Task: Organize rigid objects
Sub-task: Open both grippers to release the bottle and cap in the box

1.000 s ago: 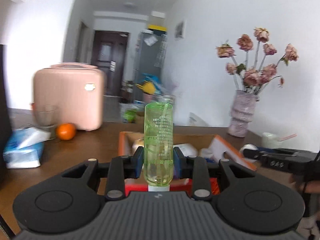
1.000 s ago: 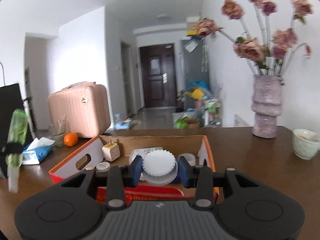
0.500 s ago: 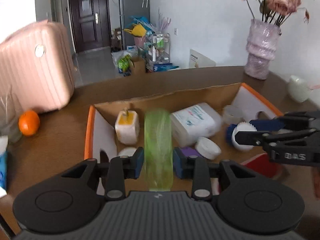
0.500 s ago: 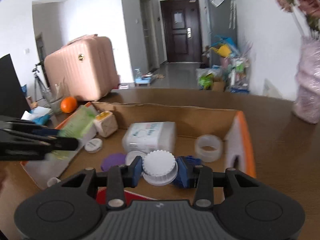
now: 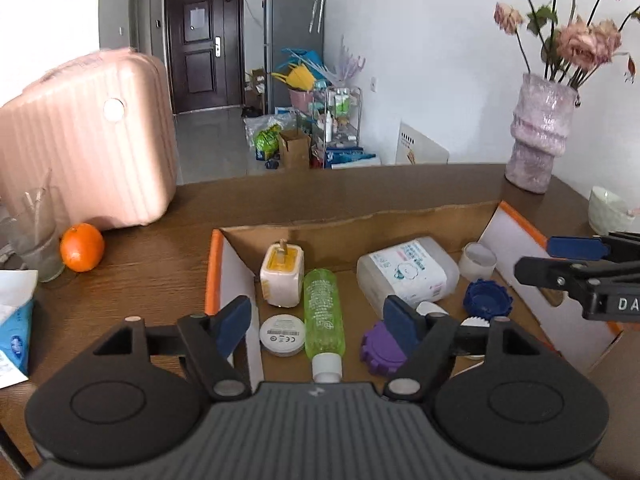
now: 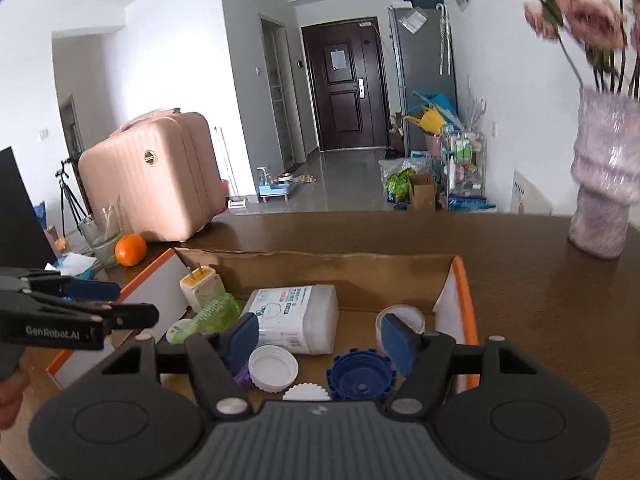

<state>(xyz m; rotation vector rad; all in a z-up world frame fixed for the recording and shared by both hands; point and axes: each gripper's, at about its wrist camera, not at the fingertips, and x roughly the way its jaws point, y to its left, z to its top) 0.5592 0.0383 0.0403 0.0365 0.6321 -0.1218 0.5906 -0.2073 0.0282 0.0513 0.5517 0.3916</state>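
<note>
An open cardboard box [image 5: 352, 222] [image 6: 320, 265] with orange edges sits on the brown table. A green bottle [image 5: 323, 311] [image 6: 212, 313] lies flat in it, beside a yellow-white charger [image 5: 281, 274], a clear wipes box [image 5: 406, 270] [image 6: 294, 316], a round white disc [image 5: 282, 335], a purple cap [image 5: 380, 346], a blue cap [image 5: 487, 299] [image 6: 359, 376] and white caps [image 6: 273, 368]. My left gripper [image 5: 318, 322] is open and empty above the bottle. My right gripper [image 6: 318, 340] is open and empty above the caps.
A pink suitcase [image 5: 86, 148] [image 6: 154, 176], an orange [image 5: 82, 247] [image 6: 130, 250], a glass [image 5: 34, 236] and a tissue pack [image 5: 14, 320] stand left of the box. A flower vase [image 5: 538, 140] [image 6: 604, 176] and a white cup [image 5: 610, 210] stand at the right.
My left gripper tilted down over the box, opened and let the green bottle go into it. My right gripper opened and released the white cap into the box.
</note>
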